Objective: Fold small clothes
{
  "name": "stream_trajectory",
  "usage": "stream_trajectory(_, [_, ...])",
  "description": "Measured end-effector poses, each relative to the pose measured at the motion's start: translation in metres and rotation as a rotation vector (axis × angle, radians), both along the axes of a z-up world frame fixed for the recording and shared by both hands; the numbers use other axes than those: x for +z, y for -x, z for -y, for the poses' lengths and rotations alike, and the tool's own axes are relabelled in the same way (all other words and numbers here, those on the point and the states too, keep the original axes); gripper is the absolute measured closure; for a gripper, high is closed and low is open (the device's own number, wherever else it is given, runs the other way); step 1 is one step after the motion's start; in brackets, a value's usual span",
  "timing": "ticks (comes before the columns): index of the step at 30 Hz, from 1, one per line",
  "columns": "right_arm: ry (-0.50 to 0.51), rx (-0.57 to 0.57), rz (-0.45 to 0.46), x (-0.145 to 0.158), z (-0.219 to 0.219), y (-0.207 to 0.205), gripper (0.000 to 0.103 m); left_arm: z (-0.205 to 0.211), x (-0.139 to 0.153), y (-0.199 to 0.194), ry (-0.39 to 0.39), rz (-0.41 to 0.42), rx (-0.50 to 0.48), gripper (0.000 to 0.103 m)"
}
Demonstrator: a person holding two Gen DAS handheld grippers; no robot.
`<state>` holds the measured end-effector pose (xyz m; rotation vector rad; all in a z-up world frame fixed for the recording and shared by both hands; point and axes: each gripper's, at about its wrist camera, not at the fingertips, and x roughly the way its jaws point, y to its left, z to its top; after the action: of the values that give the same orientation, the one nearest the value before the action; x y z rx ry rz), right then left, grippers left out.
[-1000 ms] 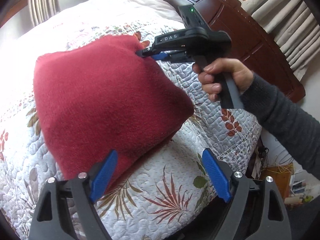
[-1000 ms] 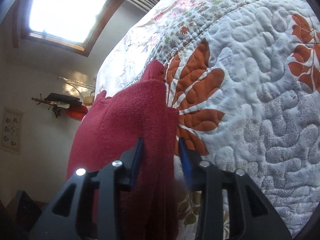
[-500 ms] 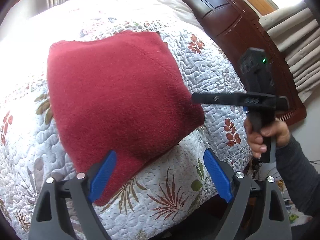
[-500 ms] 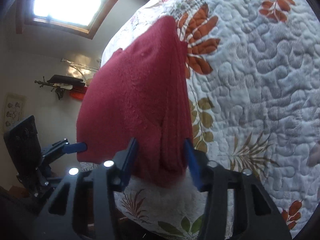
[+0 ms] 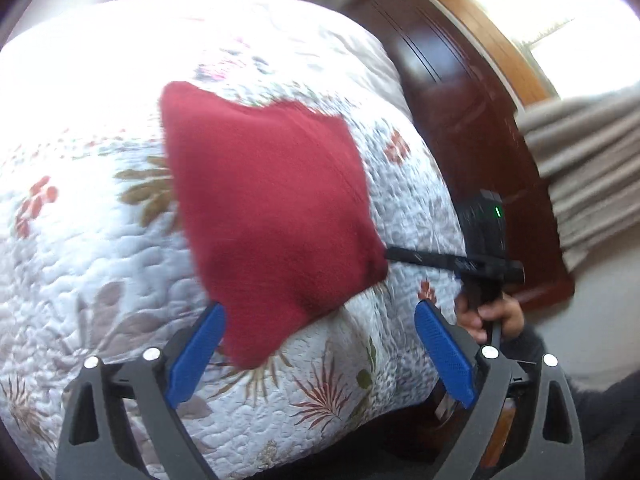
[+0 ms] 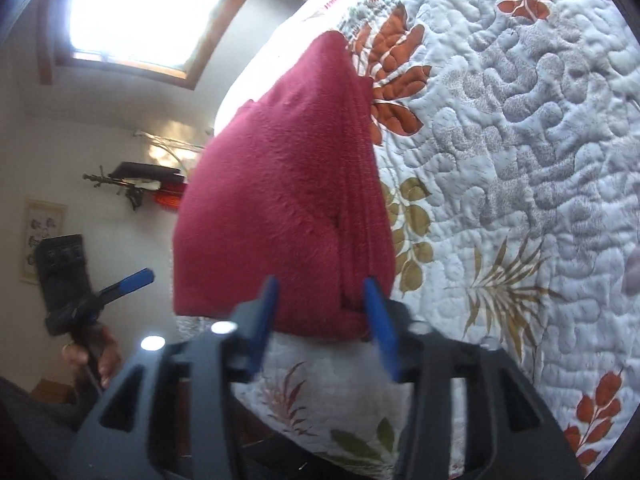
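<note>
Quilted bed [image 5: 100,248] — folded red garment [image 5: 272,216] between right gripper [image 6: 324,316] jaws.

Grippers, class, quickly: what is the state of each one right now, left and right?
Left gripper: open, holding nothing; the folded red garment lies on the quilt ahead.
Right gripper: part-closed around the garment's near corner; firm grip cannot be told.

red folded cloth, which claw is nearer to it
Right. The right claw is at the red folded cloth's near corner, which sits between its fingers; the left claw hangs open, short of the edge.
</note>
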<state>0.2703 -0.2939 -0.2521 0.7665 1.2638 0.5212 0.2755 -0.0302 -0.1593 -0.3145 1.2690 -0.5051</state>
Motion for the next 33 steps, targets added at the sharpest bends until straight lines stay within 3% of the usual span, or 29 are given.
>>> stream_trajectory(3, [-0.015,0.008,0.006,-0.004,-0.005,0.01,0.043,-0.028,-0.004,-0.005,0.012,-0.006,0.095,0.006])
stream_trajectory(4, [-0.024,0.012,0.002,-0.009,-0.008,0.011,0.05,-0.036,-0.011,-0.008,0.038,-0.022,0.123,0.006])
stream_trajectory(5, [-0.031,0.021,0.003,-0.013,-0.011,0.012,0.061,-0.042,-0.018,-0.01,0.064,-0.042,0.15,0.006])
stream_trajectory(6, [-0.034,0.029,0.0,-0.018,-0.015,0.013,0.092,-0.047,-0.026,-0.013,0.09,-0.063,0.173,0.006])
stream_trajectory(7, [-0.03,0.027,-0.009,-0.024,-0.015,0.013,0.097,-0.051,-0.036,-0.016,0.123,-0.086,0.186,0.006])
stream_trajectory(11, [-0.047,-0.012,-0.04,-0.045,-0.002,0.017,0.098,-0.054,-0.07,-0.025,0.233,-0.171,0.207,0.006])
stream_trajectory(13, [-0.131,-0.007,-0.023,-0.042,0.005,0.017,0.09,-0.05,-0.086,-0.028,0.276,-0.22,0.206,0.006])
stream_trajectory(14, [-0.187,-0.022,-0.021,-0.042,0.012,0.013,0.064,-0.049,-0.092,-0.029,0.287,-0.232,0.202,0.006])
stream_trajectory(15, [-0.224,-0.051,-0.017,-0.04,0.023,0.008,0.008,-0.047,-0.096,-0.029,0.295,-0.24,0.193,0.006])
stream_trajectory(16, [-0.24,-0.096,0.004,-0.038,0.035,0.002,0.003,-0.045,-0.1,-0.029,0.3,-0.247,0.195,0.006])
stream_trajectory(19, [-0.364,-0.128,-0.031,-0.052,0.051,-0.037,0.003,-0.041,-0.106,-0.03,0.308,-0.255,0.191,0.006])
stream_trajectory(24, [-0.524,-0.047,-0.099,-0.089,0.037,-0.108,0.003,-0.032,-0.106,-0.031,0.298,-0.261,0.18,0.005])
stream_trajectory(29, [-0.548,0.076,-0.118,-0.096,0.008,-0.15,0.003,-0.028,-0.104,-0.033,0.308,-0.255,0.18,0.005])
stream_trajectory(33, [-0.497,0.112,-0.138,-0.104,-0.004,-0.161,0.003,-0.027,-0.117,-0.037,0.349,-0.285,0.211,0.005])
